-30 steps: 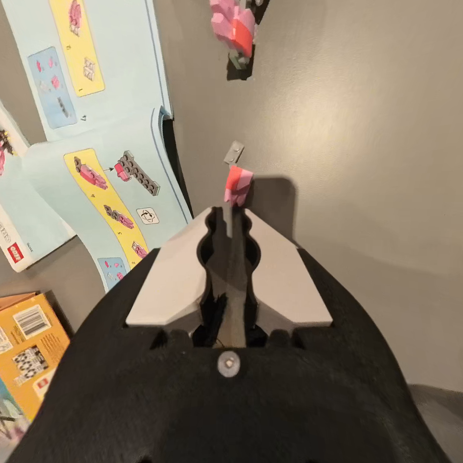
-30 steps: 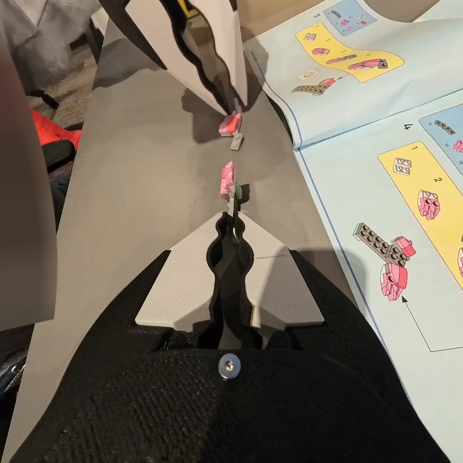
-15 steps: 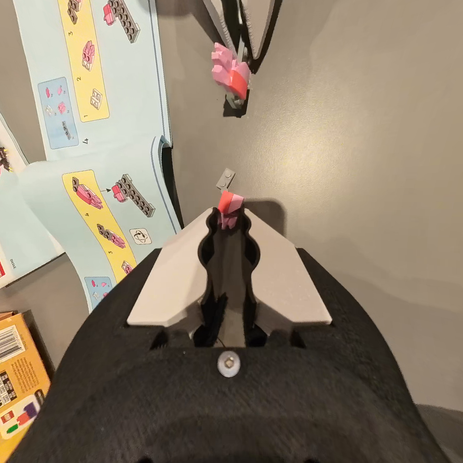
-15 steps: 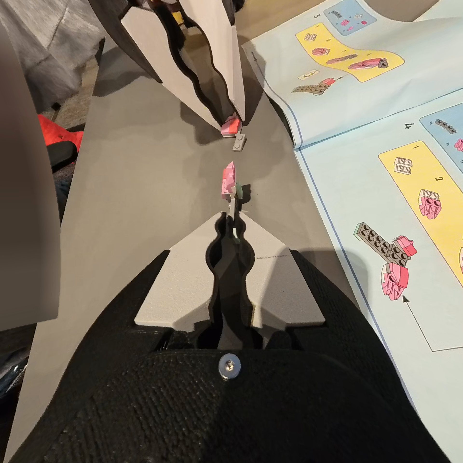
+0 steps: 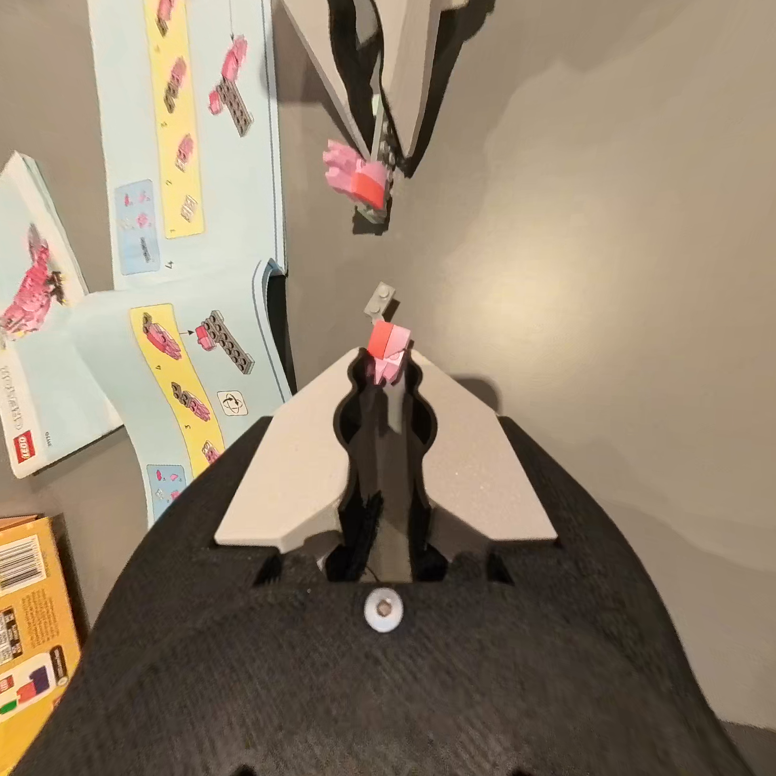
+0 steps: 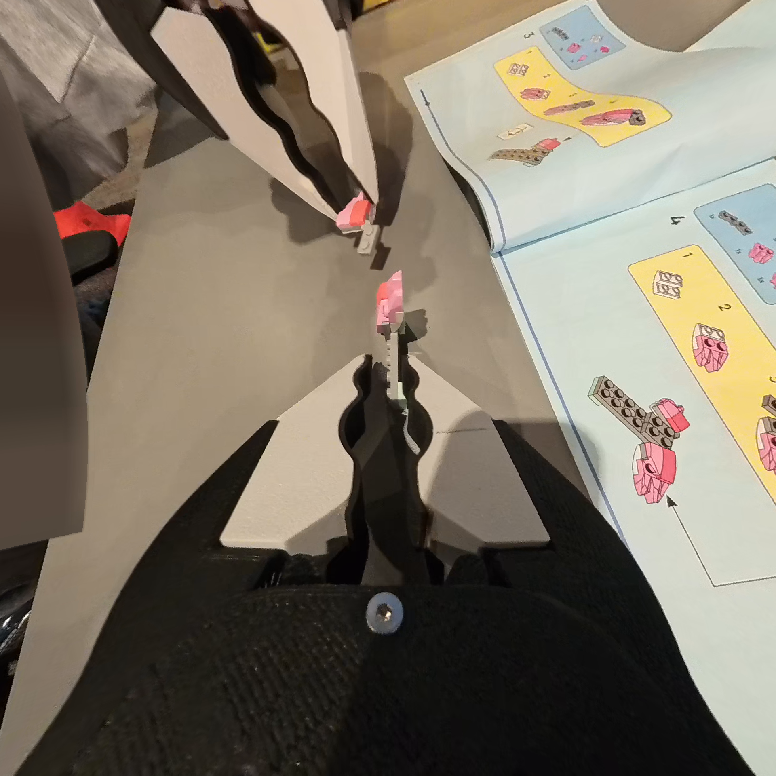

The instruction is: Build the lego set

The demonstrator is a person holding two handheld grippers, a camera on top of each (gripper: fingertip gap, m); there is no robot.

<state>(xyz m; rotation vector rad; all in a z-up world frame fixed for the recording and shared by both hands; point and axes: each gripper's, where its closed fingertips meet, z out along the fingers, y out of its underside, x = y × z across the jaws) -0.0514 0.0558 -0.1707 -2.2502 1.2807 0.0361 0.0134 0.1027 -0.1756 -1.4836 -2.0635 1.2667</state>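
Your left gripper (image 5: pixel 388 357) is clamped on the small red-and-pink piece (image 5: pixel 388 342), your right gripper (image 6: pixel 388 361) on the grey plate (image 6: pixel 392 369) with its pink cluster (image 6: pixel 389 304), both near the table's (image 5: pixel 588 294) booklet-side edge; line studs squarely, then press gently.

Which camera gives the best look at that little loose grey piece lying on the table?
The left wrist view: the grey piece lies unobstructed, studs visible. In the right wrist view it sits farther off, touching the pink-red piece above it.
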